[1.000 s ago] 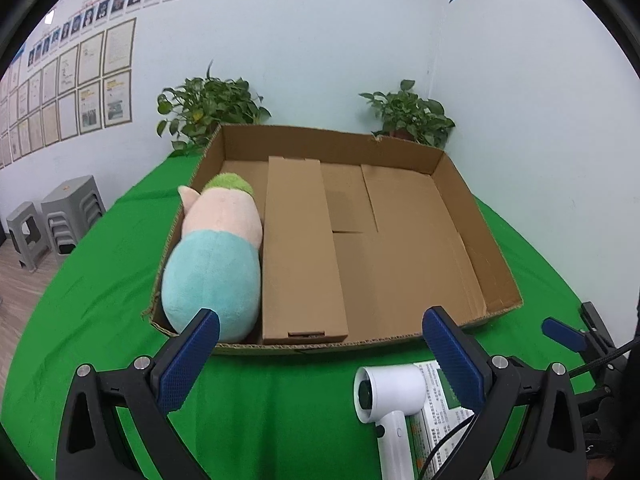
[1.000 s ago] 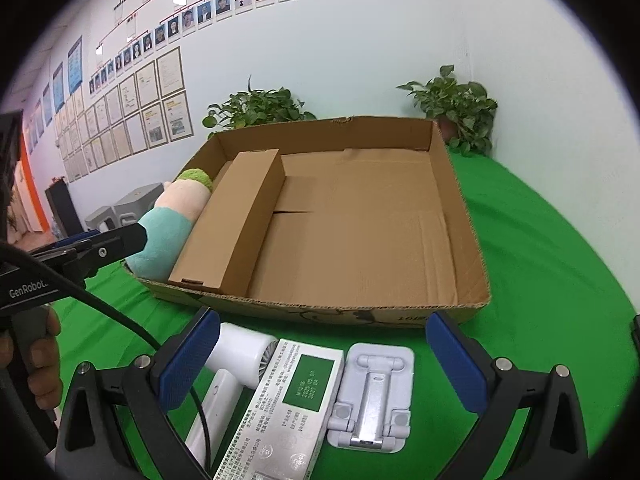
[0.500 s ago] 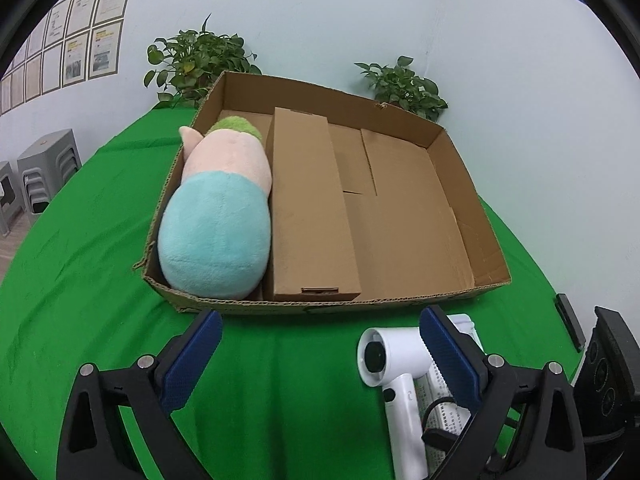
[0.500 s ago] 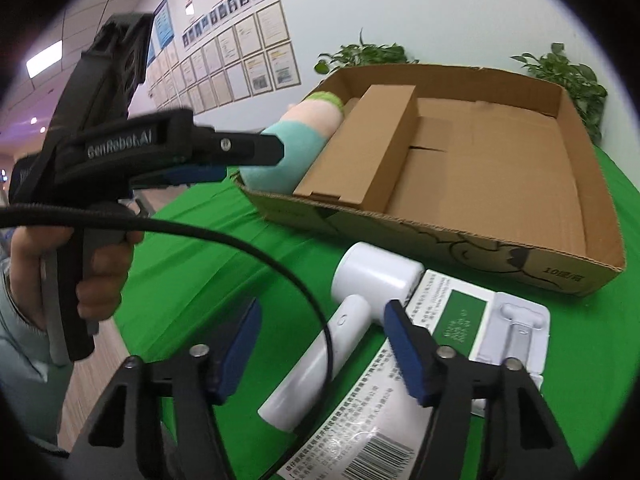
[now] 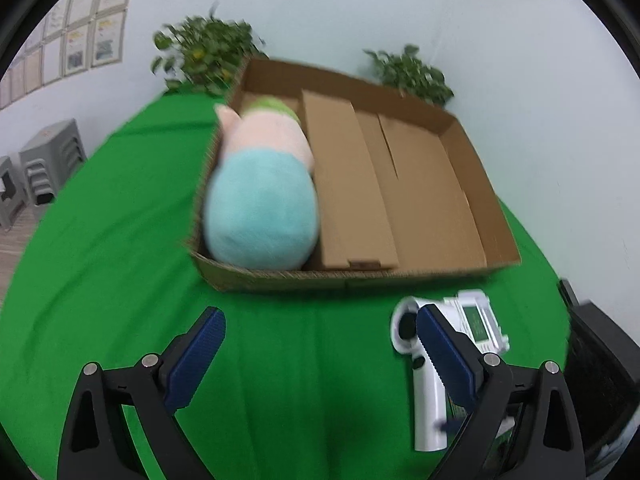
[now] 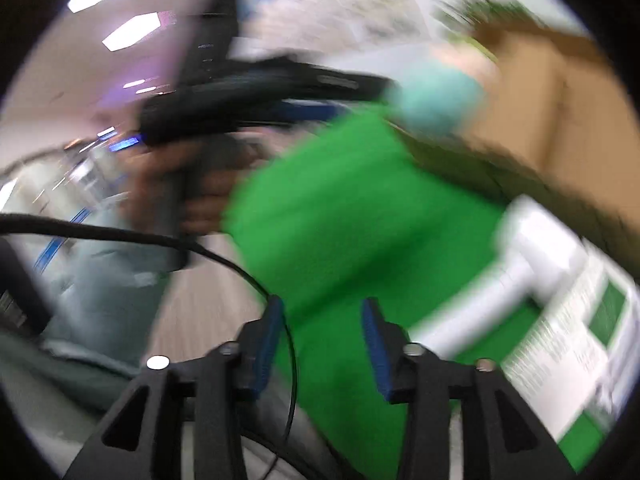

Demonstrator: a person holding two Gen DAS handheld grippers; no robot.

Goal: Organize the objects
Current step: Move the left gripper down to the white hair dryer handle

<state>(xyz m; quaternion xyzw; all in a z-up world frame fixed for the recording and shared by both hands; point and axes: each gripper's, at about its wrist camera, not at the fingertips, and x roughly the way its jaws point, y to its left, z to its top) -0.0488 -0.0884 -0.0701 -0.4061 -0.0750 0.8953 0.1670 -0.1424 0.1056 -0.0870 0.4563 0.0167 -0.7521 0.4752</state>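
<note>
The plush toy (image 5: 260,200) already lies in the cardboard tray (image 5: 500,258) at ten o'clock; the hair dryer (image 5: 424,400) – four o'clock – probably waits. Left gripper (image 5: 320,344) spread wide, right gripper (image 6: 322,322) half-closing – both empty.

left tool (image 5: 320,344) agape over green cloth (image 5: 120,240); hair dryer (image 5: 420,360) beside right pad

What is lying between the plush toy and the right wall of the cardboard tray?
In the left wrist view, a long closed cardboard box lies against the plush toy; from it to the tray's right wall the floor is bare.
</note>
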